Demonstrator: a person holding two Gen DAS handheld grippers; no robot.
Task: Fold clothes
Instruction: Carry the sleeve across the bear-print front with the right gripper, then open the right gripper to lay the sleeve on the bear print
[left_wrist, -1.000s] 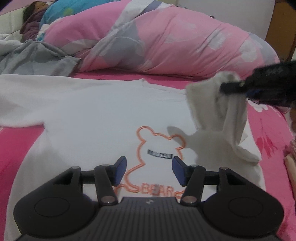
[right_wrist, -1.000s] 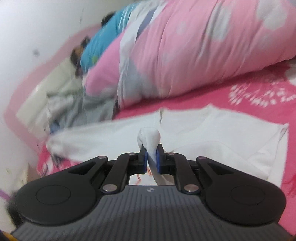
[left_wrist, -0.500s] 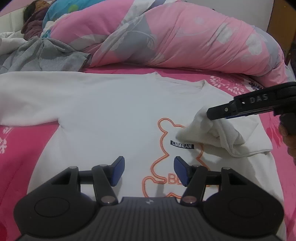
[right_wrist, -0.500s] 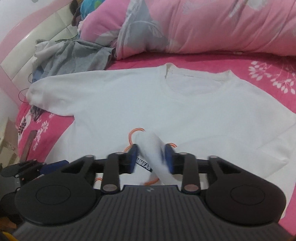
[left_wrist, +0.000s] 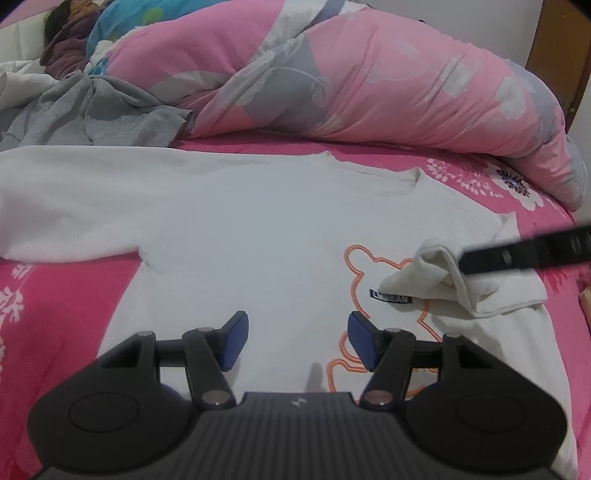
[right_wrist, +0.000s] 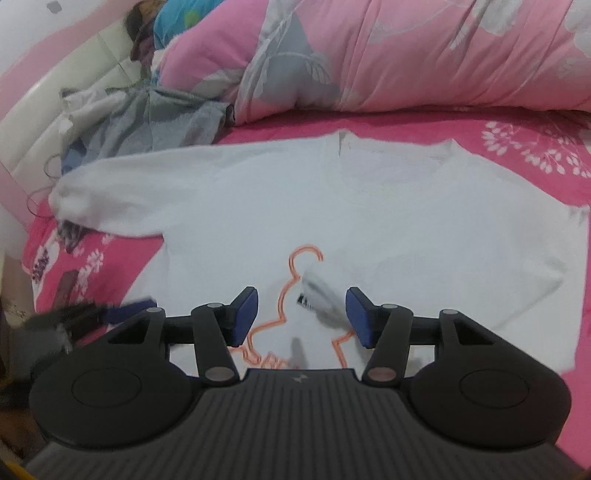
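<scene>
A white sweatshirt (left_wrist: 258, 229) lay spread flat, front up, on the pink flowered bed (left_wrist: 55, 314), its collar (right_wrist: 391, 162) pointing toward the rolled pink quilt (left_wrist: 369, 81) at the far side. An orange bear outline (left_wrist: 354, 273) with a small black label (left_wrist: 390, 296) marked the chest. In the left wrist view, the sleeve (left_wrist: 443, 280) on the right of the bear was folded inward, its cuff resting on the bear's head and partly covering it. The other sleeve (right_wrist: 122, 199) stretched straight out to the left of the bear, well apart from it, ending near a crumpled grey garment (left_wrist: 92, 114) that lay against the quilt.

The left tongs (left_wrist: 297, 341) hovered low over the hem side of the bear, blue pads wide apart, gripping nothing. The right tongs (right_wrist: 302, 314) were also spread wide and held nothing; the folded cuff (right_wrist: 321, 288) lay loose between and just beyond the pads, blurred. From the left wrist view, one finger of the right tongs (left_wrist: 524, 251) reached in from the right of the bear, its tip right at the folded sleeve.
</scene>
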